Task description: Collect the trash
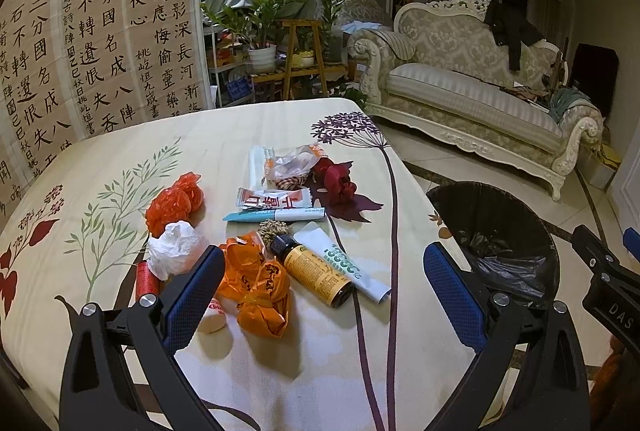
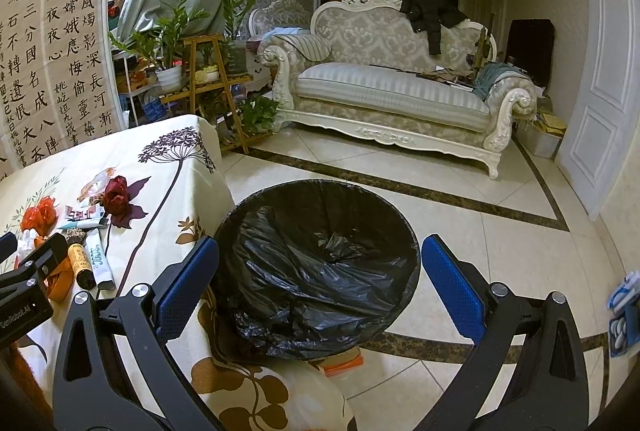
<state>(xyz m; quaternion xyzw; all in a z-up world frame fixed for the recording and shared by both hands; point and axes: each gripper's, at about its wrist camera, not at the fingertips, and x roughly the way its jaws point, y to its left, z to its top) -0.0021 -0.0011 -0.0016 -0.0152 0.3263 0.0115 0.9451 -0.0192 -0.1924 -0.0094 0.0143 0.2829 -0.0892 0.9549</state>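
Trash lies in a heap on the floral tablecloth [image 1: 120, 159]: an orange bag [image 1: 258, 289], a brown bottle with a yellow label [image 1: 314, 269], a white tube [image 1: 344, 263], a white crumpled bag [image 1: 176, 249], a red-orange bag [image 1: 174, 203], wrappers [image 1: 274, 198] and a dark red flower [image 1: 336, 179]. My left gripper [image 1: 322, 283] hovers open just above the orange bag and bottle. My right gripper [image 2: 320, 285] is open and empty over the black-lined bin [image 2: 320, 263] beside the table. The bin [image 1: 496, 243] also shows in the left wrist view.
A cream sofa [image 2: 392, 91] stands across the tiled floor [image 2: 480, 231]. Potted plants on a wooden rack [image 2: 208, 71] sit past the table's far corner. Calligraphy sheets [image 1: 100, 31] hang behind the table. A white door [image 2: 604, 79] is at the right.
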